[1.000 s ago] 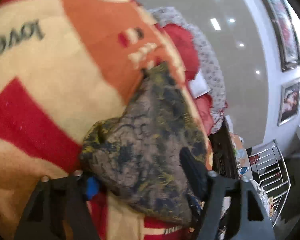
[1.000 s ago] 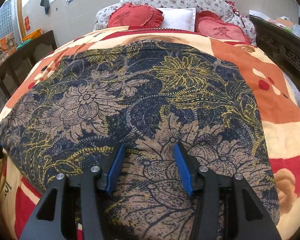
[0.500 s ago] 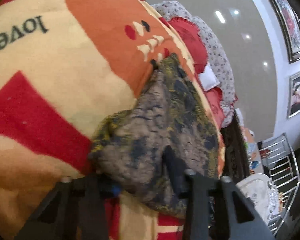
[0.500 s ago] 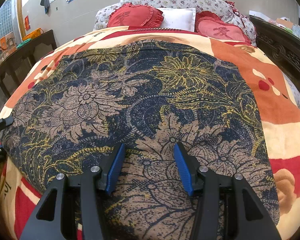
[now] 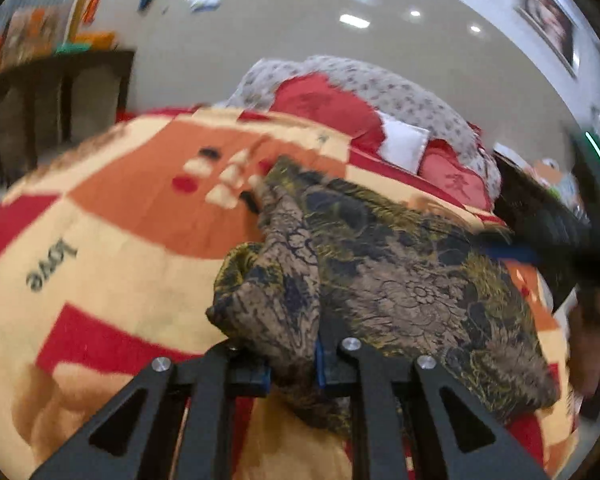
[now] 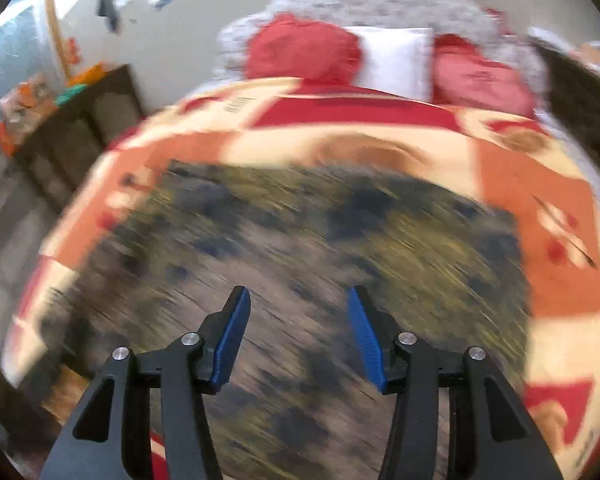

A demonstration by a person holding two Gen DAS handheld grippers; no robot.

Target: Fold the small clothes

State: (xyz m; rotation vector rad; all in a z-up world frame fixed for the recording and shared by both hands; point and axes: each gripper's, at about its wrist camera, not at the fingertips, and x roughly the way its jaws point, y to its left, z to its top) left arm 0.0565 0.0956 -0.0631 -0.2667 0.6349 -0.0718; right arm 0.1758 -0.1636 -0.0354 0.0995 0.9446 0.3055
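Garment: dark navy, tan and yellow floral-print cloth garment point(image 5: 400, 280), spread over the near middle of the bed; left edge bunched and raised into a fold; badly blurred in the right wrist view point(image 6: 300, 260), pattern unreadable there.
Left gripper: black two-finger gripper with blue pads point(image 5: 292, 364), at the near left corner of the garment; jaws pressed together, pinching the bunched fabric between the pads.
Right gripper: black two-finger gripper with blue ribbed pads point(image 6: 298, 332), above the near middle of the garment; jaws spread wide, nothing between them; contact with the fabric cannot be told through the blur. Dark shape with a blue strip at the far right edge of the left wrist view, blurred, on the garment's right side.
Blanket: fleece bed blanket in cream, orange and red blocks point(image 5: 120, 240), under the garment; word "love" printed on the left portion.
Pillows: two red heart-shaped cushions point(image 6: 304, 52), one to each side of a white square pillow point(image 6: 396, 56), at the far end of the bed.
Headboard cover: grey flower-print padded fabric point(image 5: 380, 84), behind the cushions.
Side furniture: dark wooden cabinet point(image 6: 84, 120), far left beside the bed, coloured items on top, too blurred to identify.
Wall: pale wall with framed pictures point(image 5: 548, 16), far right.
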